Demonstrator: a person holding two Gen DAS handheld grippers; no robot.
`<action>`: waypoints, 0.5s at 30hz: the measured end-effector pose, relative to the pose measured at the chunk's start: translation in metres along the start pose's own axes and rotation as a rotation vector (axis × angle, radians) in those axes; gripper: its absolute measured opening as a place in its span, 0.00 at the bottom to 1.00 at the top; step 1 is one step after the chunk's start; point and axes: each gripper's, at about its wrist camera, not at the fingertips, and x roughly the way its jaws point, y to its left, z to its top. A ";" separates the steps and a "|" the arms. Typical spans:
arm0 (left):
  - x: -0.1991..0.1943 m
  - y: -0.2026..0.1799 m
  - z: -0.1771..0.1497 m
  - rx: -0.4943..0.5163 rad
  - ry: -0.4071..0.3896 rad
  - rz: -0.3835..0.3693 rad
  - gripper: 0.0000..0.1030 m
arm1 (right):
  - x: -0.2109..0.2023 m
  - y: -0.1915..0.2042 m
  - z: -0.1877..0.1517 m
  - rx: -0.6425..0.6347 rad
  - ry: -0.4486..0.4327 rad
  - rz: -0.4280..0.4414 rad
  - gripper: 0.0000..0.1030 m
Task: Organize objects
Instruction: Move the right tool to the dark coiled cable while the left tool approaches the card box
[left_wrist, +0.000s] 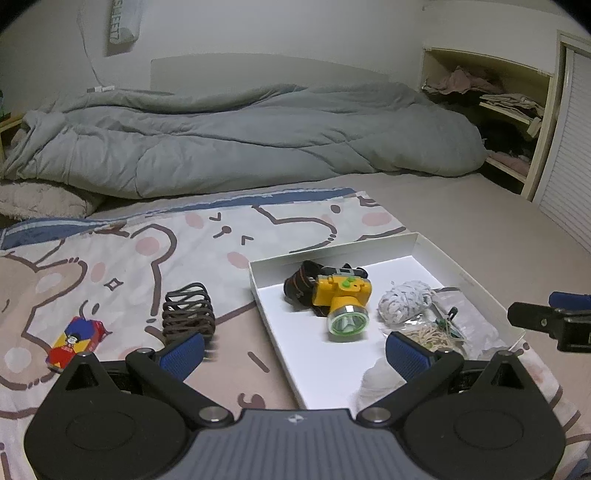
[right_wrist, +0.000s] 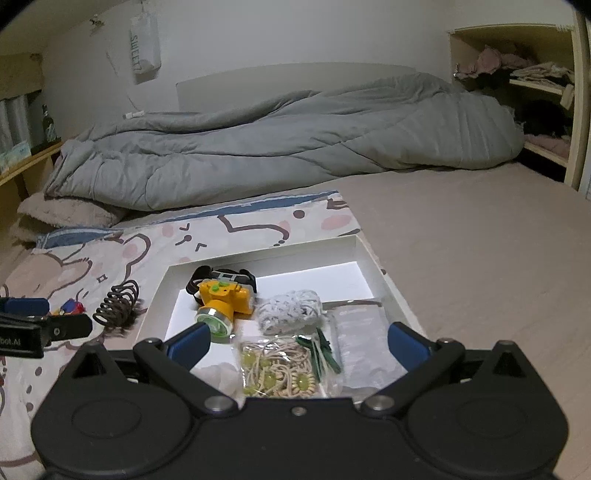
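white box (left_wrist: 476, 266): headlamp (left_wrist: 341, 299), packets stowed. left gripper (left_wrist: 295, 349), right gripper (right_wrist: 299, 345): both released, empty. outstanding: brown coil (left_wrist: 188, 314), toy car (left_wrist: 75, 341); likely next, left grasps coil.

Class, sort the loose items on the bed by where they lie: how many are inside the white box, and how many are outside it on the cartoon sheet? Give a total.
Inside the white box: 4 (yellow headlamp, white woven bundle, bag of hair ties, clear packet)
On the cartoon sheet: 2 (dark coiled item, toy car)
Total: 6
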 end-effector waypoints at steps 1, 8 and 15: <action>0.000 0.003 0.000 0.000 -0.004 0.001 1.00 | 0.002 0.001 0.000 0.006 0.001 -0.005 1.00; -0.001 0.039 -0.001 -0.051 0.001 0.024 1.00 | 0.014 0.016 0.003 0.014 0.001 -0.010 1.00; -0.005 0.083 -0.005 -0.064 -0.002 0.111 1.00 | 0.028 0.043 0.007 -0.008 -0.001 0.004 1.00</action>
